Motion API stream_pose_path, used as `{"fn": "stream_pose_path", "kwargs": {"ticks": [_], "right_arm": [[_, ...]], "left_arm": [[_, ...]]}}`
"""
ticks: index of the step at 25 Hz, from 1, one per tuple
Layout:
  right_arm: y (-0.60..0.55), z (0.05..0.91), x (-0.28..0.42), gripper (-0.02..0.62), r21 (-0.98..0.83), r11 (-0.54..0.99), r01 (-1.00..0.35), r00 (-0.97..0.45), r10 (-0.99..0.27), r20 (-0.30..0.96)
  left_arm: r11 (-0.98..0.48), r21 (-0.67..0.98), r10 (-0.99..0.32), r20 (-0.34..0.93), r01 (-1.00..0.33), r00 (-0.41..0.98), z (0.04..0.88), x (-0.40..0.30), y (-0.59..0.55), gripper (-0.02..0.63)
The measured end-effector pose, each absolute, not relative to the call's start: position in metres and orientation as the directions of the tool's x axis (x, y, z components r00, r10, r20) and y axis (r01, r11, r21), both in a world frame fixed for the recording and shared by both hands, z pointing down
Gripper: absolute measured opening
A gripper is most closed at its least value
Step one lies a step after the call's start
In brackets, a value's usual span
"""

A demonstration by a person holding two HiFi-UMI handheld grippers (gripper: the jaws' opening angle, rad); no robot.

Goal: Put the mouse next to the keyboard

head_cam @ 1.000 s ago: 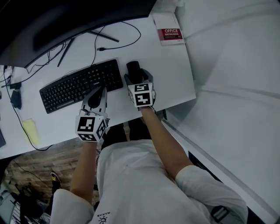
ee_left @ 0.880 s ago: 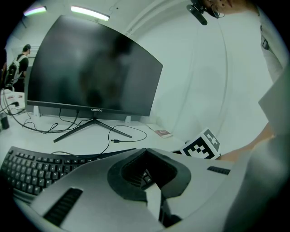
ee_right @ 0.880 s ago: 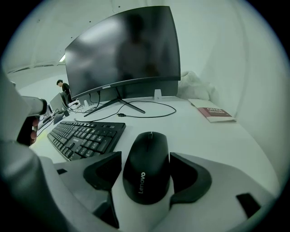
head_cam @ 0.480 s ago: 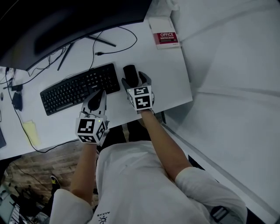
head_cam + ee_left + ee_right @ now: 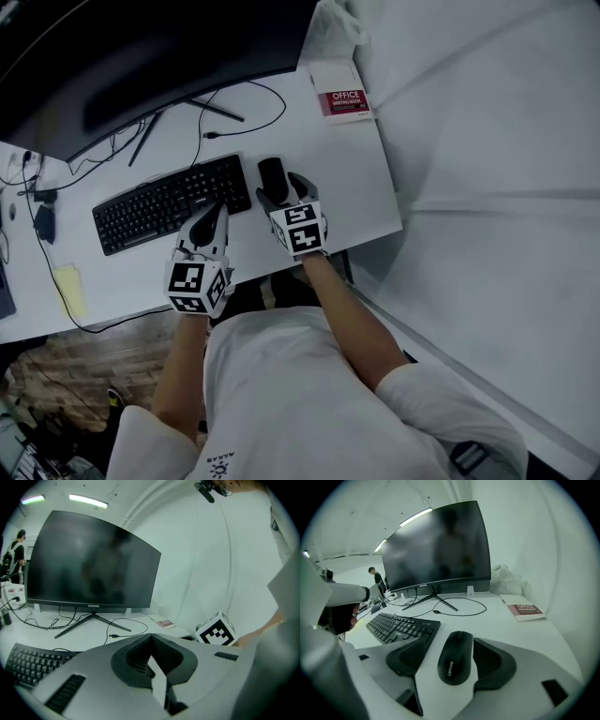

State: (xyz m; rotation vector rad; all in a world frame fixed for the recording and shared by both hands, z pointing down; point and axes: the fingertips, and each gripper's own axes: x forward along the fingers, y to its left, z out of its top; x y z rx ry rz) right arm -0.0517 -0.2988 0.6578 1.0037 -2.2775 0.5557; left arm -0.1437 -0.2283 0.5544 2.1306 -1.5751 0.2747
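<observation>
A black mouse (image 5: 271, 178) (image 5: 455, 657) lies on the white desk (image 5: 356, 187), just right of the black keyboard (image 5: 173, 203) (image 5: 401, 626). My right gripper (image 5: 279, 190) (image 5: 454, 641) is open, its jaws standing wide on either side of the mouse. A strip of desk shows between the left pad (image 5: 410, 656) and the mouse, and the right pad (image 5: 493, 663) sits close against it. My left gripper (image 5: 212, 218) (image 5: 151, 639) hovers over the keyboard's near right corner. Its jaws are shut with nothing in them.
A large dark monitor (image 5: 141, 66) on a stand (image 5: 433, 597) fills the back of the desk, with a loose cable (image 5: 248, 117) in front. A red and white book (image 5: 341, 99) lies at the far right corner. A yellow note (image 5: 67, 281) lies at the left.
The head view has shifted a little. Both grippers and the mouse keep nearly the same places beside the keyboard.
</observation>
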Motion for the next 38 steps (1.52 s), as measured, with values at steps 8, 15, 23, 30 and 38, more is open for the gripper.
{"fn": "stream_pose_path", "kwargs": {"ticks": [8,15,23,30,38], "right_arm": [[-0.287,0.624,-0.044,0.234,-0.156,0.667,-0.728,-0.607,-0.522,0.599],[-0.271,0.600,-0.039,0.178,-0.167,0.699,-0.695,-0.649,-0.511,0.564],[-0.264,0.572,-0.030,0.120,-0.159,0.731,-0.663,-0.680,-0.500,0.537],[-0.262,0.535,-0.018,0.057,-0.163,0.737,-0.656,-0.711,-0.530,0.463],[-0.261,0.488,-0.004,0.034,-0.190,0.728,-0.659,-0.735,-0.570,0.367]], "left_arm": [[-0.225,0.246,-0.860,0.405,-0.943,0.311,0.538,-0.137,-0.224,0.006],[-0.240,0.235,-0.867,0.384,-0.942,0.316,0.524,-0.130,-0.222,0.006],[-0.240,0.218,-0.883,0.356,-0.946,0.306,0.504,-0.139,-0.229,0.006],[-0.252,0.213,-0.891,0.329,-0.944,0.312,0.486,-0.139,-0.224,0.006],[-0.258,0.198,-0.900,0.307,-0.945,0.310,0.471,-0.142,-0.215,0.006]]}}
